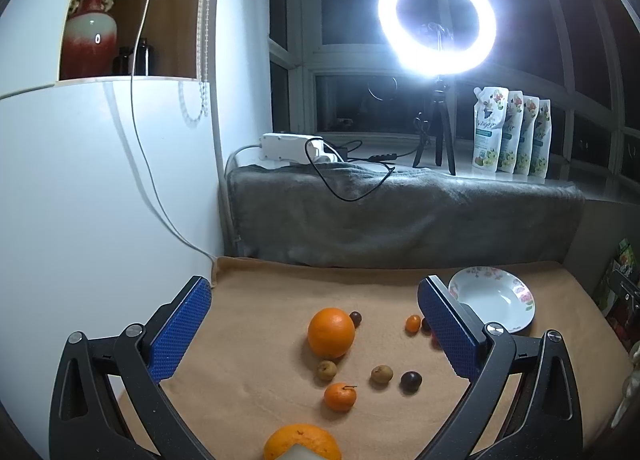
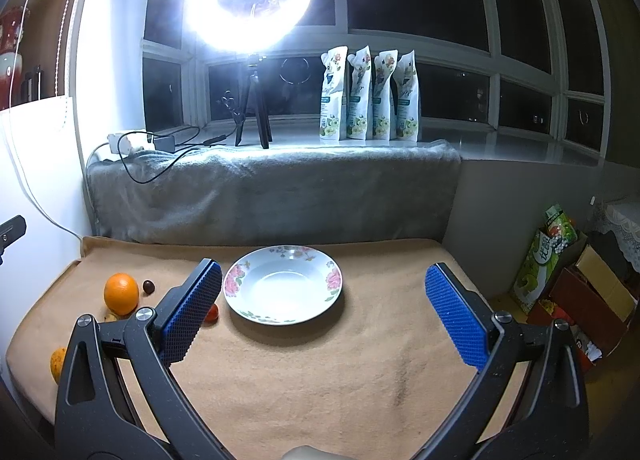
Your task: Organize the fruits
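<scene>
Fruits lie loose on the tan cloth [image 1: 260, 340]: a big orange [image 1: 331, 332], a second orange [image 1: 302, 442] at the near edge, a small tangerine [image 1: 339, 396], two brown longans [image 1: 327, 370] [image 1: 381, 374], a dark plum [image 1: 411, 380], a dark grape [image 1: 355, 317] and a kumquat [image 1: 412, 323]. A white floral plate [image 2: 283, 284] stands empty at the back; it also shows in the left wrist view [image 1: 492, 298]. My left gripper [image 1: 316, 326] is open above the fruits. My right gripper [image 2: 324, 308] is open and empty, in front of the plate.
A grey blanket [image 2: 272, 196] covers the ledge behind. A ring light on a tripod [image 2: 252, 108], a power strip with cables [image 1: 292, 146] and several pouches [image 2: 370, 96] stand on the sill. White cabinet [image 1: 100, 200] at left. Boxes [image 2: 560, 280] at right.
</scene>
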`<action>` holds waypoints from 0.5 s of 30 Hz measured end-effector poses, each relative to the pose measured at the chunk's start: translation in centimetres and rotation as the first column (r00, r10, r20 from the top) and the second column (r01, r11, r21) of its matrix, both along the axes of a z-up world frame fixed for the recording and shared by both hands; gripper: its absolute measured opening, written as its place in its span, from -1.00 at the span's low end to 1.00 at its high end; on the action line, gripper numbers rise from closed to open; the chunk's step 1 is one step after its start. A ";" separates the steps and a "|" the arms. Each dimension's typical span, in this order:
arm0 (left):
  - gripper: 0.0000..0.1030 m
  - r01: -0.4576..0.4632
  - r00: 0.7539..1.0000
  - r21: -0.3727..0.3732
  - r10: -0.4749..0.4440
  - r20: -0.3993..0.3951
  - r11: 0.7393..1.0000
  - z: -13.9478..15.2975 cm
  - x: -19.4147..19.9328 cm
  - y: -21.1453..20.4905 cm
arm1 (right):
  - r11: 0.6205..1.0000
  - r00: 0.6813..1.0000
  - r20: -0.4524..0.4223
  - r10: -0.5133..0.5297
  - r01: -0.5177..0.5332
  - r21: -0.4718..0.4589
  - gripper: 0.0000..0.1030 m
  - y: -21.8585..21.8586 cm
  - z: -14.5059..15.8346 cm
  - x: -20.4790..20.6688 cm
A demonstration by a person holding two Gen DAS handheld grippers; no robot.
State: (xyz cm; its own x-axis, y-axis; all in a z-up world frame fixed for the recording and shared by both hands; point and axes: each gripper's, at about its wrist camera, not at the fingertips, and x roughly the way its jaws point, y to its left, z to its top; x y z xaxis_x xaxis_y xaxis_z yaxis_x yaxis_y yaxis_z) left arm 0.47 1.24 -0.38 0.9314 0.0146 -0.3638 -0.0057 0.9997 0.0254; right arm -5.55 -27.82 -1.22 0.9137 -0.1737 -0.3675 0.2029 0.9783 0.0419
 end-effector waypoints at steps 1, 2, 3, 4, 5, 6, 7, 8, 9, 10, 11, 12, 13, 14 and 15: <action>0.99 0.000 1.000 0.000 0.000 0.000 1.000 0.0 0.0 0.0 | 1.000 1.000 0.000 0.000 0.000 0.001 1.00 0.0 0.0 0.0; 0.99 -0.001 1.000 0.000 0.001 -0.001 1.000 0.0 0.0 0.0 | 1.000 1.000 0.001 0.001 -0.001 0.001 1.00 0.0 0.0 0.0; 0.99 -0.001 1.000 0.000 0.001 -0.001 1.000 0.0 0.0 0.0 | 1.000 1.000 0.002 0.001 -0.001 0.001 1.00 0.0 0.0 0.0; 0.99 -0.001 1.000 0.000 0.001 0.000 1.000 0.0 0.0 0.0 | 1.000 1.000 0.001 0.000 0.000 0.001 1.00 0.0 0.0 0.0; 0.99 -0.001 1.000 0.000 0.001 0.000 1.000 -0.1 0.0 0.0 | 1.000 1.000 0.000 0.000 0.000 0.001 1.00 0.0 0.0 0.0; 0.99 -0.001 1.000 0.000 0.001 0.000 1.000 -0.1 0.0 0.0 | 1.000 1.000 0.000 -0.001 0.001 0.000 1.00 0.0 0.0 0.1; 0.99 0.000 1.000 0.000 0.000 0.001 1.000 -0.1 0.0 0.0 | 1.000 1.000 -0.001 0.000 0.000 0.000 1.00 0.0 0.0 0.1; 0.99 0.001 1.000 0.000 -0.001 0.000 1.000 0.0 0.0 0.0 | 1.000 1.000 -0.002 0.000 0.000 0.000 1.00 0.0 0.0 0.2; 0.99 0.000 1.000 0.000 0.000 0.000 1.000 0.0 0.0 0.0 | 1.000 1.000 0.000 -0.001 0.001 0.000 1.00 0.0 -0.1 0.1; 0.99 0.000 1.000 0.000 0.000 0.000 1.000 0.0 0.0 0.0 | 1.000 1.000 -0.001 0.000 0.000 0.001 1.00 0.0 -0.1 0.1; 0.99 0.001 1.000 0.000 -0.001 0.000 1.000 0.0 0.0 0.0 | 1.000 1.000 -0.001 0.000 0.000 0.001 1.00 0.0 -0.1 0.1; 0.99 0.001 1.000 0.001 -0.001 0.000 1.000 0.0 0.0 0.0 | 1.000 1.000 0.000 0.000 0.000 0.000 1.00 0.0 -0.1 0.1; 0.99 0.002 1.000 0.002 -0.002 0.001 1.000 0.0 0.0 0.0 | 1.000 1.000 0.000 -0.001 0.001 0.000 1.00 0.0 -0.1 0.1; 0.99 0.001 1.000 0.002 -0.001 0.000 1.000 0.0 0.1 -0.1 | 1.000 1.000 0.000 -0.001 0.001 0.001 1.00 0.0 -0.1 0.1; 0.99 0.001 1.000 0.002 -0.001 -0.001 1.000 0.0 0.1 0.0 | 1.000 1.000 0.000 0.000 0.000 0.001 1.00 0.0 -0.1 0.1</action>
